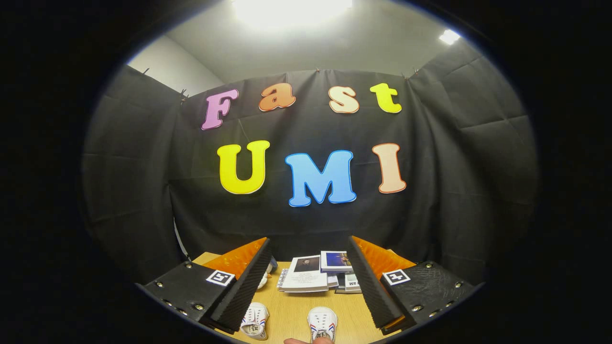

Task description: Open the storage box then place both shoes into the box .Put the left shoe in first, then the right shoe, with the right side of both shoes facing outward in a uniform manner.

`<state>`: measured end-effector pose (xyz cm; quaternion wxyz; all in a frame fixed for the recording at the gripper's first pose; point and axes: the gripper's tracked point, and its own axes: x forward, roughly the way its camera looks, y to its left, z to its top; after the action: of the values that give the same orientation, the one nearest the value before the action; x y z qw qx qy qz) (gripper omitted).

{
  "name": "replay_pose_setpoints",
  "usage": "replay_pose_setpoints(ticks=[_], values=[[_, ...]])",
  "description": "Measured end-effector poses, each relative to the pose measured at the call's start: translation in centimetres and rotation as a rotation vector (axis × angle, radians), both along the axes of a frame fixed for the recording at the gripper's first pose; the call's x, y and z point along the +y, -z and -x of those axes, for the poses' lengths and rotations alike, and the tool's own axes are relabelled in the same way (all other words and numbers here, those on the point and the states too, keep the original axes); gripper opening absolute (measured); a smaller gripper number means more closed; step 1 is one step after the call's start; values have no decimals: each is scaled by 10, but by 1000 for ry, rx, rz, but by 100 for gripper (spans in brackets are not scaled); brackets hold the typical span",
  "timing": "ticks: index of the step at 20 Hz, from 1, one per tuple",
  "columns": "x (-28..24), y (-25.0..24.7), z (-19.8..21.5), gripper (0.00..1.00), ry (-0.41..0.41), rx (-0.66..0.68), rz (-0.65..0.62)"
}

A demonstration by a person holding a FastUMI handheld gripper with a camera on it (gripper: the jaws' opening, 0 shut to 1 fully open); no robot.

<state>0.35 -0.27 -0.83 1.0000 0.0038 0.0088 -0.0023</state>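
My gripper (pixel 306 260) is held high above a wooden table (pixel 291 310), its two fingers spread wide apart and holding nothing. Two small white shoes with red and blue stripes lie on the table below and between the fingers: one (pixel 254 320) beside the left finger, the other (pixel 322 323) nearer the middle. Both show their laced tops. No storage box is visible.
A stack of booklets and magazines (pixel 306 274) lies on the table beyond the shoes, between the fingers. A small pale object (pixel 264 280) peeks out behind the left finger. A fingertip (pixel 306 341) shows just in front of the right-hand shoe.
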Motion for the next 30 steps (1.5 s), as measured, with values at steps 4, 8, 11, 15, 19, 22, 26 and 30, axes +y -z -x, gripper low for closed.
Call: replay_pose_setpoints(ticks=[4,8,11,15,19,22,26,30], values=[[0,7,-7,97,-2,9,4],[11,27,-18,97,-53,49,-4],[26,46,-25,97,-116,90,-30],[43,74,-38,97,-185,161,-85],[64,106,-51,97,-265,254,-171],[82,132,-61,97,-326,334,-221],[113,169,-66,97,-422,453,-316],[147,200,-67,97,-527,553,-396]])
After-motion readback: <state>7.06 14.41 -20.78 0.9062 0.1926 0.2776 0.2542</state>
